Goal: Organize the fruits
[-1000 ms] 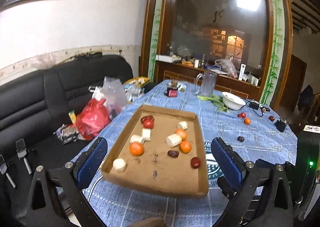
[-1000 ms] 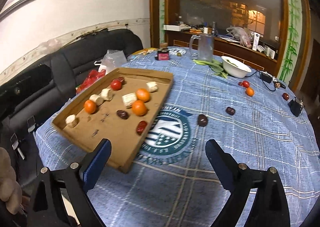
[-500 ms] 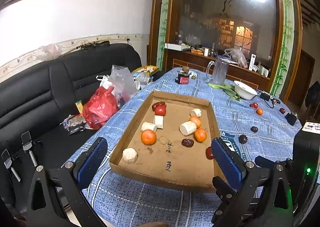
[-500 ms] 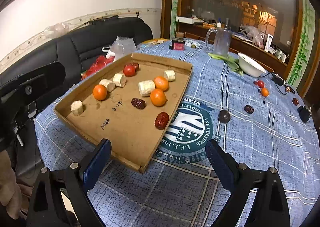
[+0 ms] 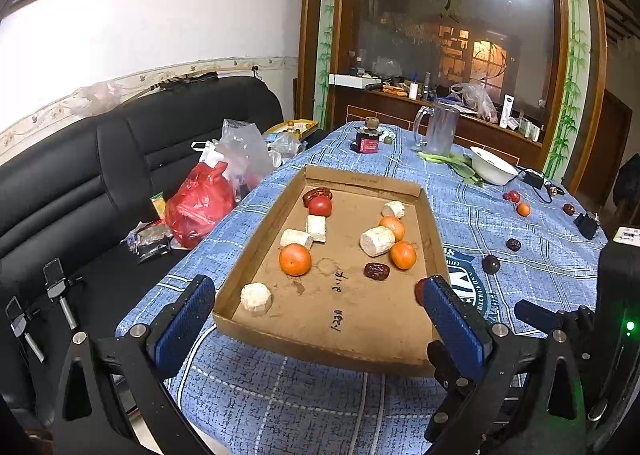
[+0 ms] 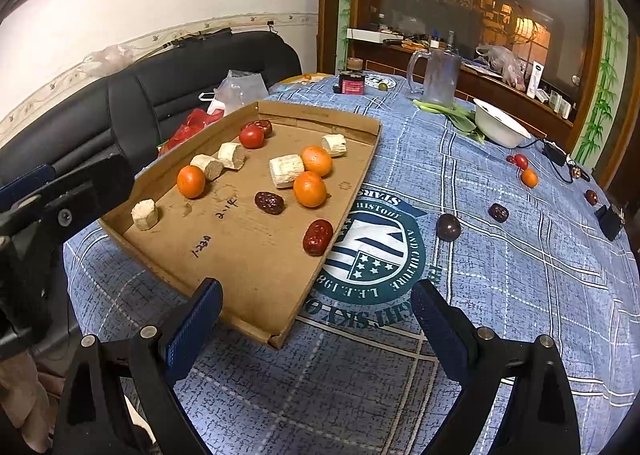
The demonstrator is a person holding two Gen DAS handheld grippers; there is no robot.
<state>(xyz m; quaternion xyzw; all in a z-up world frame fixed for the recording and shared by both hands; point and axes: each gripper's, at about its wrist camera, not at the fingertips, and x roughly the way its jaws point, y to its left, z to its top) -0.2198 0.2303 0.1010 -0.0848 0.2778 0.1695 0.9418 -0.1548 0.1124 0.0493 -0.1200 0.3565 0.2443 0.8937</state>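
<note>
You are holding your left gripper (image 5: 316, 319) over the near edge of the shallow brown cardboard tray (image 5: 320, 347), its jaws spread wide and gripping nothing. Inside the tray, three round orange mandarins (image 5: 295, 259), a small red tomato (image 5: 319, 206), white chunky root pieces (image 5: 256, 298) and wrinkly red dates (image 6: 317, 237) are lying. Your right gripper (image 6: 316, 315) is hanging by the tray's near corner, jaws spread, empty. Farther right, a dark purple round fruit (image 6: 448, 227) is sitting on the blue checked table (image 6: 520, 295).
</note>
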